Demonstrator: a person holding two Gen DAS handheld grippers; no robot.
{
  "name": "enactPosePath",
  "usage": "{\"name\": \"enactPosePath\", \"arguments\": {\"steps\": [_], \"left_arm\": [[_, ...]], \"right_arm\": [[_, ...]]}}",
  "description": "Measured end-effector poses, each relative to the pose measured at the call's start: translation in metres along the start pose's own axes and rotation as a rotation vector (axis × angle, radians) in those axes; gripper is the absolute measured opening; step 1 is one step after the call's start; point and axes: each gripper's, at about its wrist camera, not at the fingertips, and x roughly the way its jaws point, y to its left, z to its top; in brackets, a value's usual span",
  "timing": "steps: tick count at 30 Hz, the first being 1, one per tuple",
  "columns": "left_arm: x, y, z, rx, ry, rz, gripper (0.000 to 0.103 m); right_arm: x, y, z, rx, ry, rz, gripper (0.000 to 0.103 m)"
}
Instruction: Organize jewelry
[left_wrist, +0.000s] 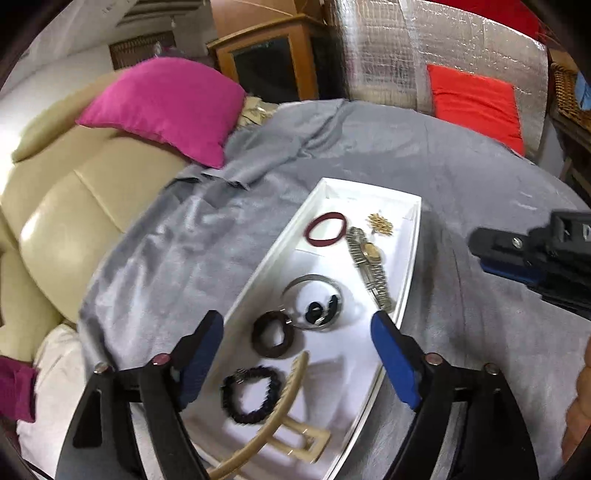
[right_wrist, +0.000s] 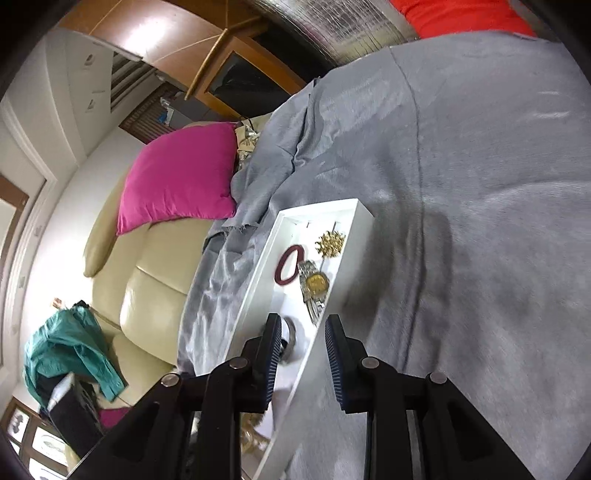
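A long white tray (left_wrist: 258, 280) lies on a grey cloth (left_wrist: 184, 236). In it are a maroon hair tie (left_wrist: 327, 229), a gold brooch (left_wrist: 380, 223), a two-tone watch (left_wrist: 369, 266), a silver bangle (left_wrist: 310, 278) around small black pieces (left_wrist: 317, 308), a dark brown ring (left_wrist: 258, 332), a black scrunchie (left_wrist: 227, 395) and a beige claw clip (left_wrist: 273, 422). My left gripper (left_wrist: 297, 321) hangs open above the tray's near half with nothing between its fingers. My right gripper (right_wrist: 303, 319) hovers over the tray's right wall (right_wrist: 255, 273), jaws a little apart and empty; the watch (right_wrist: 314, 284) lies just ahead.
The right gripper (left_wrist: 480, 247) enters the left wrist view from the right. Left of the cloth is a beige sofa (left_wrist: 74, 206) with a magenta cushion (left_wrist: 166, 107). Behind stand a red cushion (left_wrist: 476, 103) and a wooden cabinet (left_wrist: 266, 62). A teal garment (right_wrist: 70, 354) lies by the sofa.
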Motion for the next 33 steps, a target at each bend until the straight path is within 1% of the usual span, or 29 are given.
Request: {"name": "enactPosePath", "arguments": {"steps": [1, 3, 4, 5, 6, 9, 14, 17, 19, 24, 27, 33], "left_arm": [[-0.006, 0.002, -0.004, -0.003, -0.007, 0.003, 0.084], [-0.015, 0.005, -0.009, -0.008, -0.009, 0.009, 0.084], [-0.021, 0.008, -0.012, -0.010, -0.012, 0.023, 0.084], [-0.025, 0.010, -0.015, -0.011, -0.017, 0.035, 0.084], [-0.032, 0.013, -0.018, -0.015, -0.023, 0.046, 0.085], [-0.050, 0.024, -0.026, -0.037, -0.026, 0.046, 0.085], [-0.088, 0.040, -0.038, -0.052, -0.061, 0.102, 0.085], [-0.110, 0.048, -0.042, -0.062, -0.084, 0.113, 0.085], [-0.125, 0.053, -0.044, -0.071, -0.093, 0.083, 0.085], [-0.154, 0.058, -0.050, -0.093, -0.127, 0.063, 0.086], [-0.166, 0.059, -0.051, -0.106, -0.142, 0.057, 0.086], [-0.177, 0.059, -0.053, -0.097, -0.156, 0.074, 0.086]], "right_arm": [[-0.003, 0.002, -0.004, -0.015, -0.001, -0.012, 0.030], [-0.009, 0.005, -0.013, -0.045, 0.001, -0.033, 0.039], [-0.013, 0.008, -0.018, -0.060, 0.000, -0.041, 0.049], [-0.017, 0.010, -0.023, -0.073, -0.006, -0.047, 0.056], [-0.022, 0.015, -0.028, -0.097, -0.015, -0.058, 0.056], [-0.038, 0.032, -0.045, -0.186, -0.036, -0.089, 0.056], [-0.077, 0.067, -0.085, -0.329, -0.100, -0.149, 0.056], [-0.099, 0.087, -0.109, -0.409, -0.138, -0.221, 0.056], [-0.109, 0.095, -0.122, -0.426, -0.146, -0.258, 0.056], [-0.128, 0.107, -0.144, -0.463, -0.155, -0.289, 0.056], [-0.136, 0.113, -0.149, -0.479, -0.163, -0.285, 0.056], [-0.140, 0.120, -0.151, -0.483, -0.177, -0.272, 0.056]]}}
